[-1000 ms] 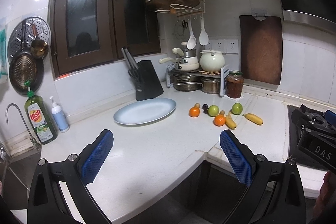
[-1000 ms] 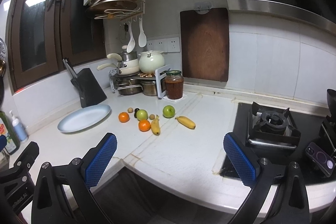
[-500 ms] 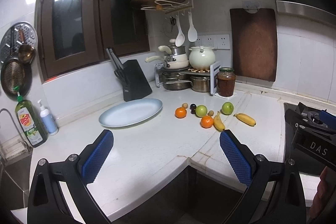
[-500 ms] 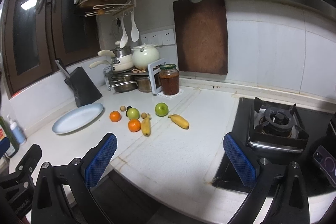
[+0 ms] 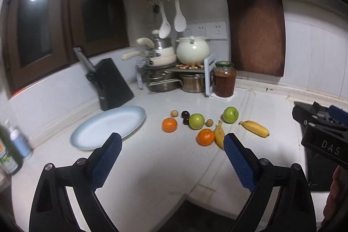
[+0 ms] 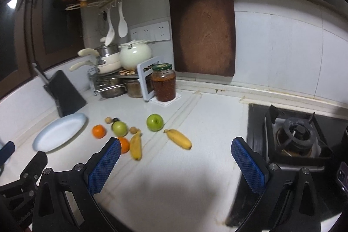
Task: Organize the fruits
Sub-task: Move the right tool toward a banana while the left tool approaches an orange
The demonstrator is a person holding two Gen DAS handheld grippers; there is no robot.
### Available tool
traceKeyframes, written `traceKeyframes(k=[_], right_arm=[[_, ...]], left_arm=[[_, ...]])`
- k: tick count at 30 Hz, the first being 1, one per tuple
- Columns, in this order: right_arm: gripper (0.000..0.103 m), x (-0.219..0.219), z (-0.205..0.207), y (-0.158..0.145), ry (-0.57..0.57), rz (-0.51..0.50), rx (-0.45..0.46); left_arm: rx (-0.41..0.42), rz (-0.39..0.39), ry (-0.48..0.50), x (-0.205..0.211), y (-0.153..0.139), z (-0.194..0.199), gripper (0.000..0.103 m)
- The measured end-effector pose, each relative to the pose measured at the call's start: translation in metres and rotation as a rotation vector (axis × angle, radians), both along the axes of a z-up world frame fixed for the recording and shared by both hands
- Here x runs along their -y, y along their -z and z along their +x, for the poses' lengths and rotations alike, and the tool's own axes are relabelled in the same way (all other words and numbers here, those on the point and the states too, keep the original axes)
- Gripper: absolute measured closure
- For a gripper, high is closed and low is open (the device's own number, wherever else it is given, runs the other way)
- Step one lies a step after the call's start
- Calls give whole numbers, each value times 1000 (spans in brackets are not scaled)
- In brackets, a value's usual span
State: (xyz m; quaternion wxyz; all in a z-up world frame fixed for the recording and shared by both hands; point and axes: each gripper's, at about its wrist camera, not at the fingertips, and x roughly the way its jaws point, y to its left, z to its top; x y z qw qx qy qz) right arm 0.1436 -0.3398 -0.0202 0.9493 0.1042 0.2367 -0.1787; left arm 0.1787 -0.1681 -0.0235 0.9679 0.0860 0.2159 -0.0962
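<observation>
Hiding behind right gripper [image 6: 175,148]: one orange [image 6: 124,144].

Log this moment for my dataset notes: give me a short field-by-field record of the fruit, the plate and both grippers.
left gripper: open, holding nothing, above the counter
right gripper: open, holding nothing
plate: pale blue oval, no fruit on it, left of the fruit
oranges: two
green apples: two
bananas: two, apart
small fruits: two brown, two dark, among the apples
fruit location: all loose on the white counter
</observation>
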Motion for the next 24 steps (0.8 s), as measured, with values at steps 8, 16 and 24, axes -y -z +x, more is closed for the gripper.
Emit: traceKeyframes(k=[8, 16, 24], right_arm=[[1, 15, 55, 23, 25, 3, -86], [6, 41, 96, 52, -19, 23, -164], [13, 66, 140, 91, -105, 78, -258]], left_arm=[[-83, 12, 81, 23, 25, 61, 17], [-153, 15, 73, 53, 53, 96, 21], [-227, 41, 39, 77, 84, 127, 29]])
